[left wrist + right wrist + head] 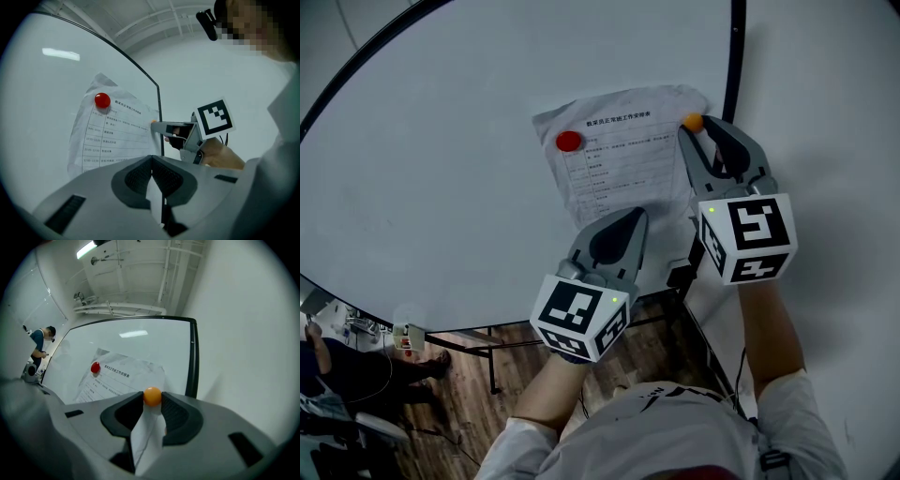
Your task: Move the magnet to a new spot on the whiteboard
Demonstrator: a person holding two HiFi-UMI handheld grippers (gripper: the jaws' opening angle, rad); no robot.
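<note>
A printed paper sheet (609, 159) hangs on the whiteboard (441, 169). A red magnet (569, 141) pins its upper left corner, and an orange magnet (692, 120) sits at its upper right corner, close to the board's black edge. My right gripper (698, 127) reaches up to the orange magnet (153, 396), which fills the gap between both fingertips, touching each. My left gripper (628, 220) is shut with nothing in it, its tips at the sheet's lower edge. The left gripper view shows the red magnet (102, 100) and the right gripper (157, 126) at the sheet's corner.
The whiteboard's black frame (733, 56) runs just right of the orange magnet, with a white wall (825, 94) beyond it. Below the board are its stand legs (492, 361) on a wooden floor. A person (342, 375) stands at the far lower left.
</note>
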